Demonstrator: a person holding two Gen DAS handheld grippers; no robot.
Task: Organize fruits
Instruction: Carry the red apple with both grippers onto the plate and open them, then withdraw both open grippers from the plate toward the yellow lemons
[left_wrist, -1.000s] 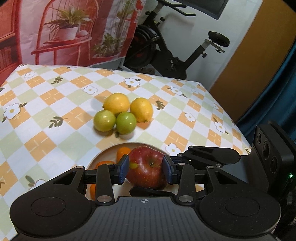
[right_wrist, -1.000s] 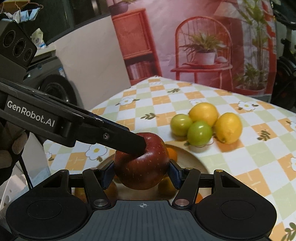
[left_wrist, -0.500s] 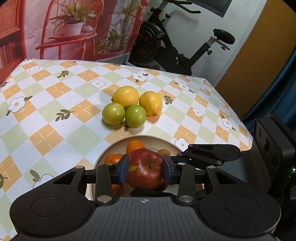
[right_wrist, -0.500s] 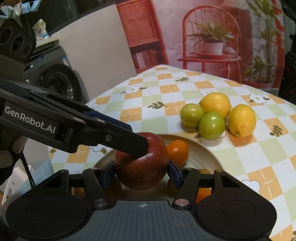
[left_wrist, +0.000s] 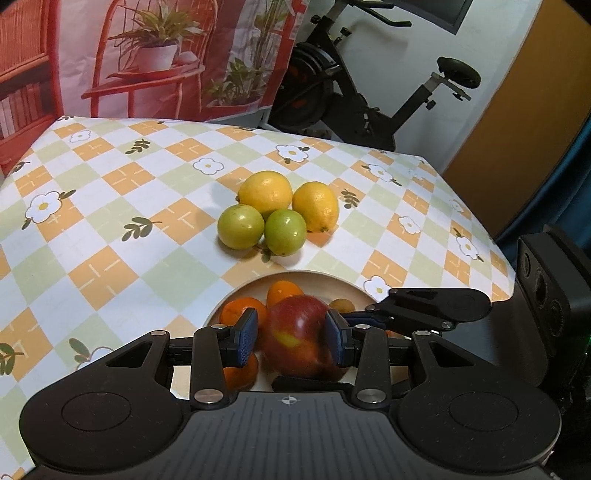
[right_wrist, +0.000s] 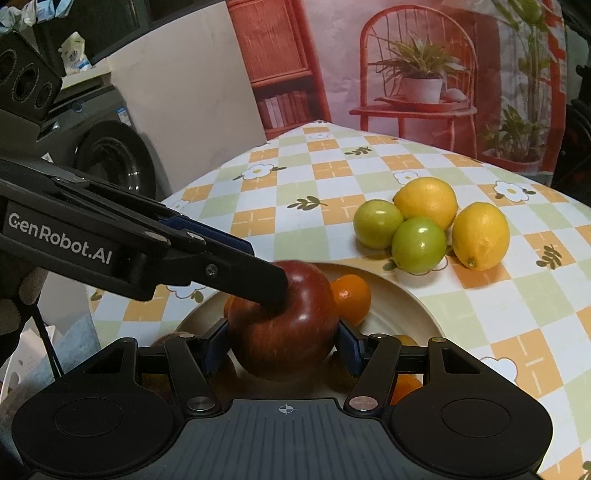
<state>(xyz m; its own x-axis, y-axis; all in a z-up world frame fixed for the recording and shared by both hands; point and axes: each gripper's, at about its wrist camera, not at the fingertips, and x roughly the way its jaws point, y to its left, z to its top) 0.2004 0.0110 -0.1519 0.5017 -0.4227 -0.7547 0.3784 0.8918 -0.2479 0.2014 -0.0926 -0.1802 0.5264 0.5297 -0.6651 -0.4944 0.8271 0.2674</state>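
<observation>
A red apple (left_wrist: 295, 334) (right_wrist: 284, 325) hangs above a beige plate (left_wrist: 325, 282) (right_wrist: 402, 306) that holds small oranges (right_wrist: 351, 297). My right gripper (right_wrist: 282, 349) is shut on the apple, pads on both sides. My left gripper (left_wrist: 290, 336) has opened: its left pad stands off the apple, its right pad is at the skin. In the right wrist view the left gripper's finger (right_wrist: 236, 269) lies against the apple's top. Two lemons (left_wrist: 266, 192) and two green fruits (left_wrist: 284, 230) sit in a cluster on the tablecloth beyond the plate.
The checked tablecloth (left_wrist: 110, 206) covers the table, whose right edge (left_wrist: 491, 243) is close to the plate. An exercise bike (left_wrist: 351, 96) stands behind the table. A washing machine (right_wrist: 110, 151) stands off the table's left side.
My left gripper has opened, its left pad coming off the apple. Both grippers drew back and rose a little, so more of the plate and oranges shows. The right gripper keeps its hold.
</observation>
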